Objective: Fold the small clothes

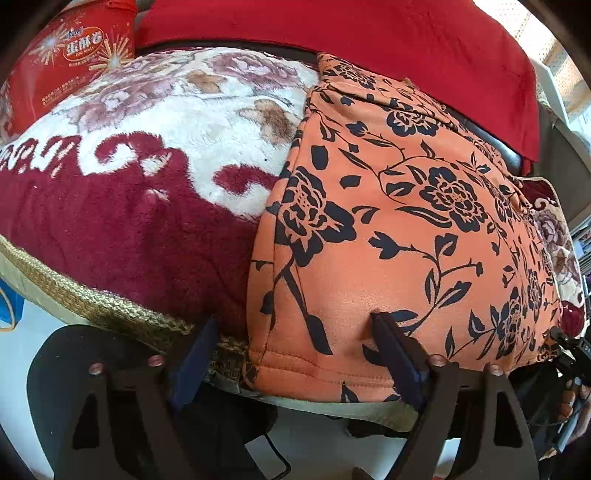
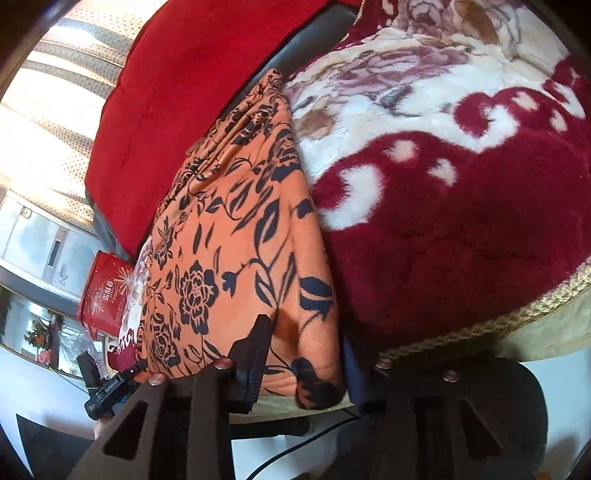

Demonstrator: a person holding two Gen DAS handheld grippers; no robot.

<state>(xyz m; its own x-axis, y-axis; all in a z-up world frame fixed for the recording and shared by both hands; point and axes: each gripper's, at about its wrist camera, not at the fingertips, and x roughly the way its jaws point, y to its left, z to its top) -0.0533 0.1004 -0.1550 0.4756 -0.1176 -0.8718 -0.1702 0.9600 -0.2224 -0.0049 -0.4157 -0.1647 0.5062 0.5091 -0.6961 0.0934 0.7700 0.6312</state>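
1. Plush blanket, maroon and cream with a gold braided border, covers the seat; a red cushion lies behind, a red printed tin at the far left.
2. Orange floral garment, partly folded, lies on the blanket with its long axis running away from both cameras, its stitched hem at the near edge.
3. Left gripper straddles the hem's left corner, one finger pressing the cloth, the other beside its edge; a firm pinch cannot be confirmed.
4. Right gripper pinches the hem's right corner.
5. Judgement: each hand sits at its own near corner, so the fold would carry the hem away along the long axis.
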